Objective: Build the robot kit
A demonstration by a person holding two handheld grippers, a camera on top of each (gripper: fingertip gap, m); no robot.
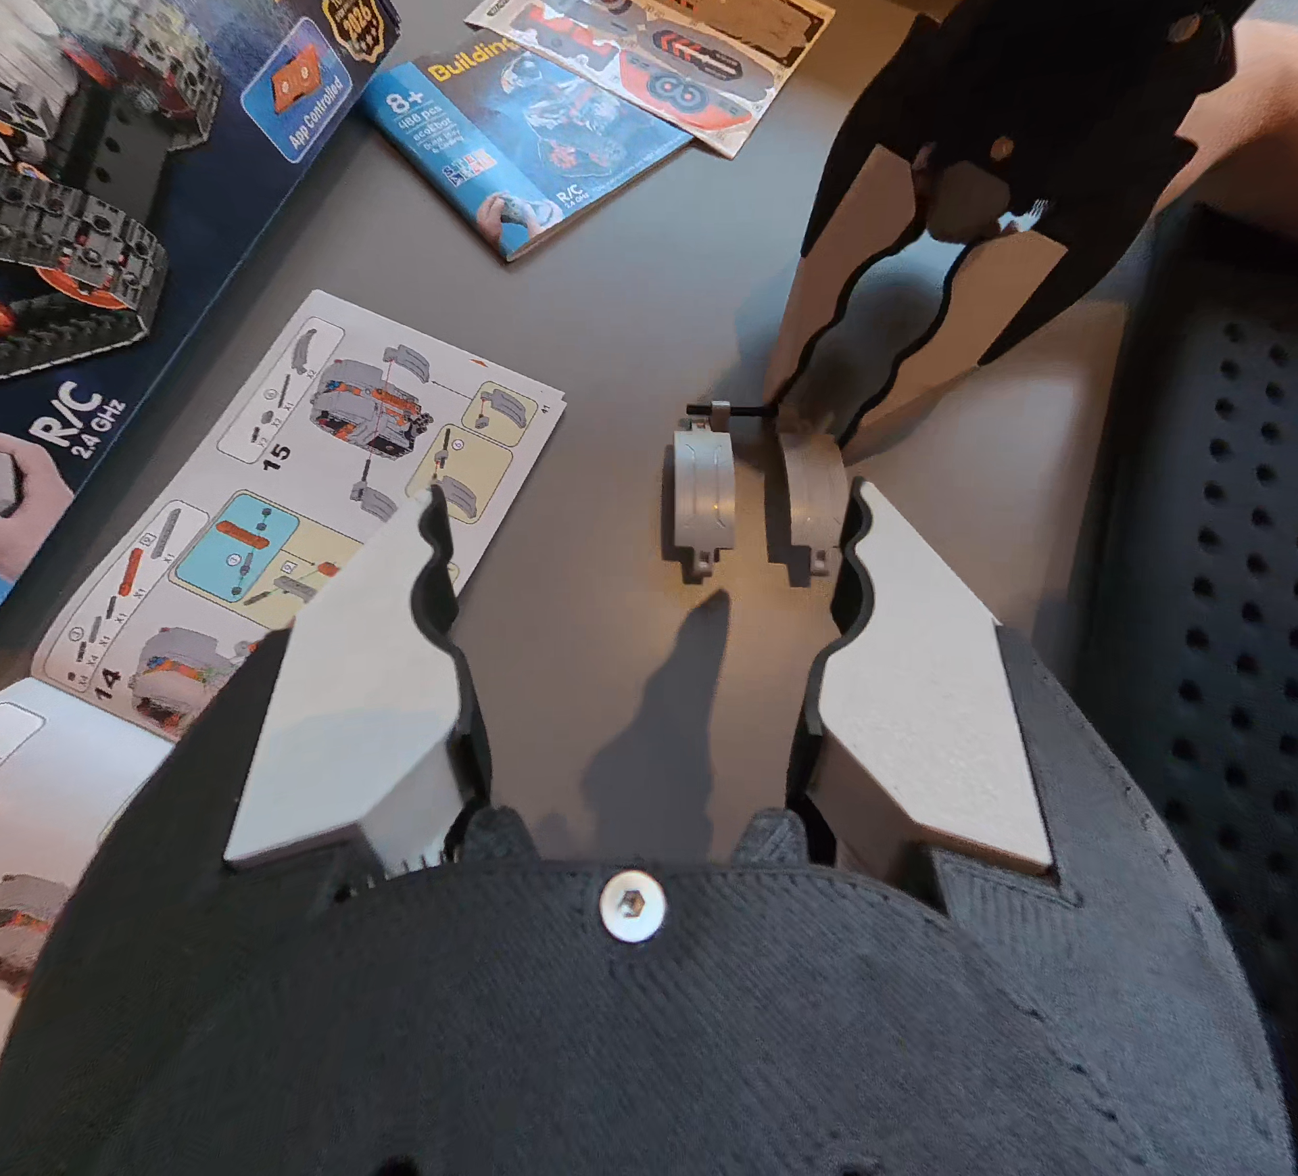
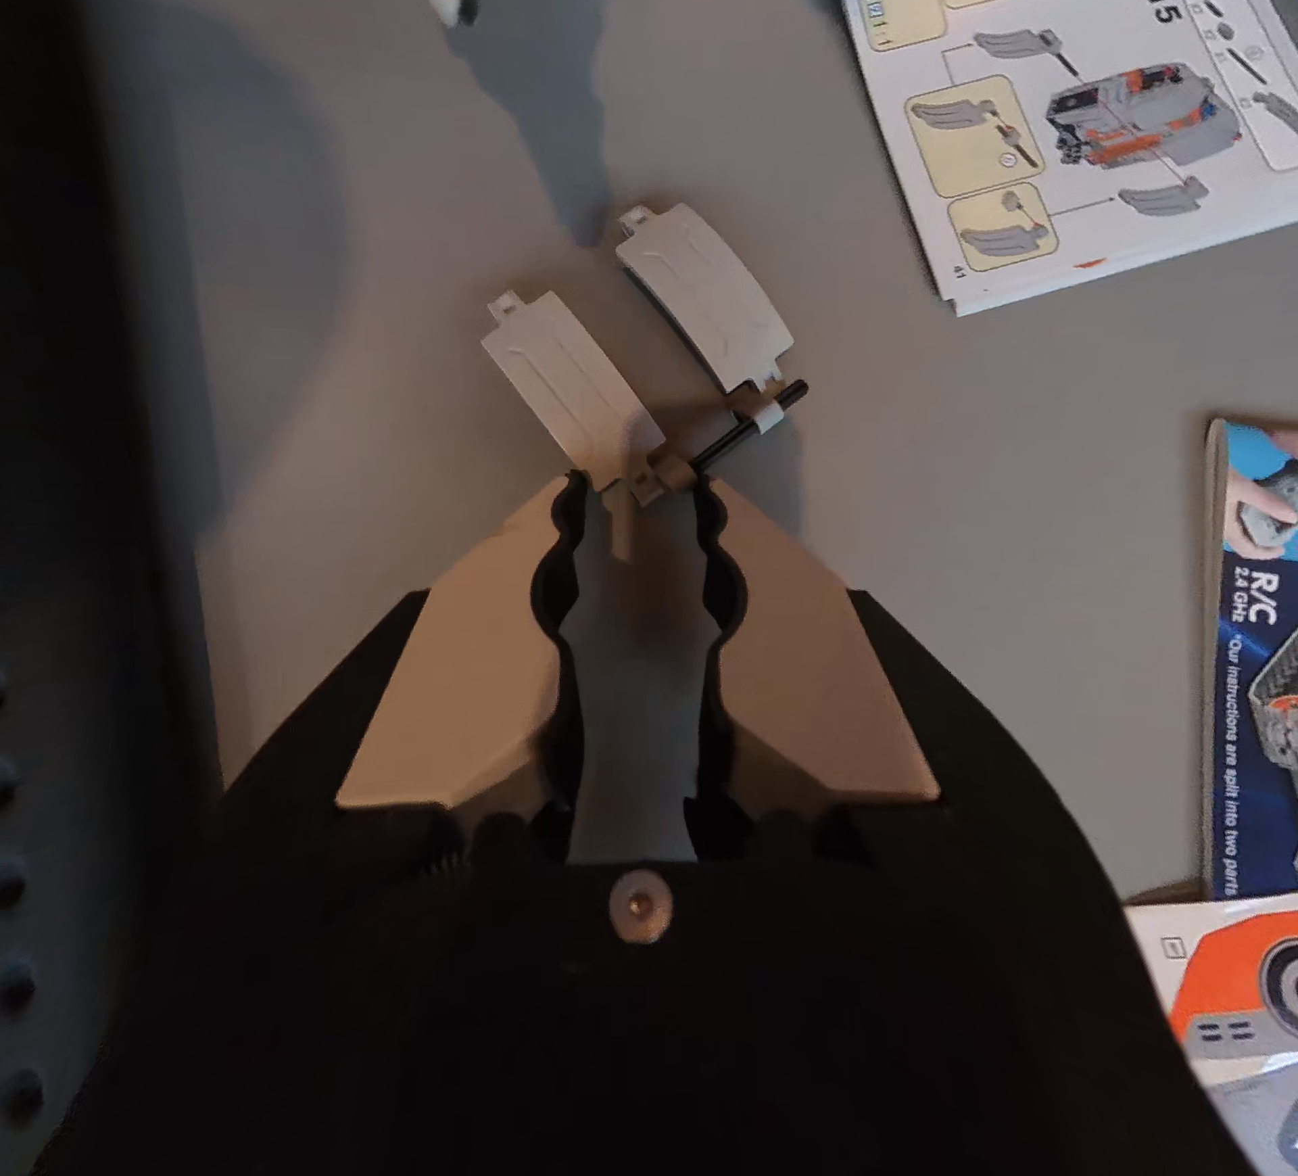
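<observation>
My left tongs: wide open, empty, curved grey panel just inside right tip. My right tongs: part-open, tips flanking grey connector on black axle, grip unclear.

Two curved panels lie side by side on the surface, a thin axle running across their far ends. The left hand-held gripper sits just before them, its jaws spread apart; the right hand-held gripper comes in from behind, its tips at the axle. To the left lies an open instruction sheet — farther back a booklet, a sticker sheet partly over it, and a box at far left. A perforated tray borders the right.
</observation>
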